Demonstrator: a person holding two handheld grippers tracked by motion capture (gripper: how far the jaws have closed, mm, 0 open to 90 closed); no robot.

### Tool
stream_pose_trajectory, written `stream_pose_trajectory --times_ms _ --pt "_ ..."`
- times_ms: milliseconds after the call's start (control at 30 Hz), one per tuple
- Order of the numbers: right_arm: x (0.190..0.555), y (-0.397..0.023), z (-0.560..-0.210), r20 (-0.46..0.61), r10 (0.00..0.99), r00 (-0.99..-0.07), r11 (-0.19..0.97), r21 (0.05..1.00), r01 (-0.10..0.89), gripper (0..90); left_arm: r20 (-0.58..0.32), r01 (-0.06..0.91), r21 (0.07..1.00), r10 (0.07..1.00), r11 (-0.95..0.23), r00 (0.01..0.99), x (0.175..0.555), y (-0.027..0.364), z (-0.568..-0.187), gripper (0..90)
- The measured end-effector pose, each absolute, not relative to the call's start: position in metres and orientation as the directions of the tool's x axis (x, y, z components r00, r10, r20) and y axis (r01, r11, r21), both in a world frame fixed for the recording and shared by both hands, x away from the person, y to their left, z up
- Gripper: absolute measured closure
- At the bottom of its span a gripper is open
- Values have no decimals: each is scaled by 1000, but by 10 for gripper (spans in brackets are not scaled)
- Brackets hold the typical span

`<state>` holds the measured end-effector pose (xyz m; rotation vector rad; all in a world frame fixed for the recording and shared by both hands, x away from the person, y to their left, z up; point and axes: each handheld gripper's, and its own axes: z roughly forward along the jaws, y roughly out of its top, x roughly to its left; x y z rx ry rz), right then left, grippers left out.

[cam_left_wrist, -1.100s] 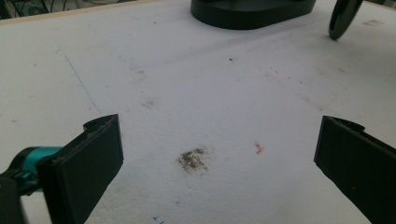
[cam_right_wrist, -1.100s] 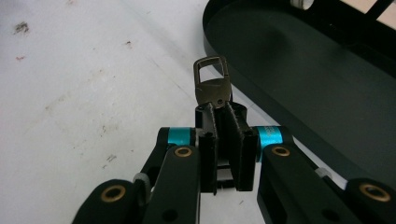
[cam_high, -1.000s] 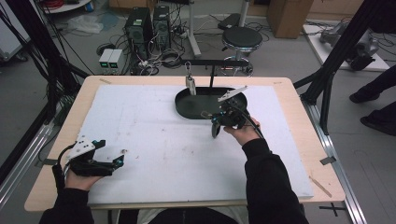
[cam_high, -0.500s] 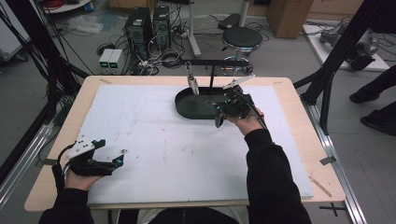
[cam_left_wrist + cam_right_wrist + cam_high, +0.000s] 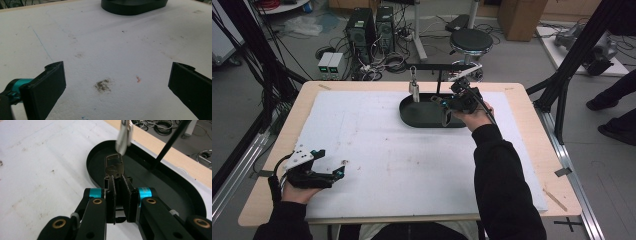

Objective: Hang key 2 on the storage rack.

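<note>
The left gripper (image 5: 319,170) lies low at the near left of the white mat (image 5: 412,165), well apart from the black tray (image 5: 417,117), in the person's left hand (image 5: 294,192). In the left gripper view its jaws stand wide apart with nothing between them, over bare mat with a dark smudge (image 5: 102,85) and a small orange fleck (image 5: 138,79); the tray's near wall (image 5: 132,6) shows far ahead.

The mat covers most of the counter (image 5: 532,107), whose wooden edge shows around it.

Farther off, the right gripper (image 5: 446,112) is held above the tray's right half by the right hand (image 5: 472,117), a black sleeve (image 5: 502,185) running back toward the near edge. In the right gripper view the right gripper (image 5: 117,183) has its jaws drawn together, clamped on a small brass padlock (image 5: 113,166). The padlock points away from the jaws, over the tray's floor (image 5: 140,167), its top just under a shiny metal cylinder (image 5: 124,135) that hangs above the tray.

In the high view that cylinder (image 5: 414,89) hangs over the tray's left end from a black bar (image 5: 437,66), carried on a thin post (image 5: 438,82) that rises from the tray's far side. Whether padlock and cylinder touch I cannot tell.

Beyond the counter, on the floor, stand a stool (image 5: 469,42) and computer towers (image 5: 372,25).
</note>
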<state>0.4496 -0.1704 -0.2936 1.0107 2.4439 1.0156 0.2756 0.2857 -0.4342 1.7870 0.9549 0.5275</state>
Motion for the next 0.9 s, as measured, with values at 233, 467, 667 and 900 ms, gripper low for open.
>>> stream_pose_trajectory --times_ms 233,467,667,900 --pt "461 -162 -281 -12 700 -714 497 726 475 829 -72 364 912 801 -189 595 276 286 -435 17" --pt "471 -154 -274 -37 712 -701 510 714 480 829 -71 364 912 799 -191 597 276 286 -435 17" --pt "477 -152 -266 -48 727 -685 491 734 469 829 -72 364 912 798 -191 598 276 286 -435 17" --pt "481 -155 -263 -47 765 -643 432 777 457 829 -69 351 919 802 -180 593 276 287 -434 17"
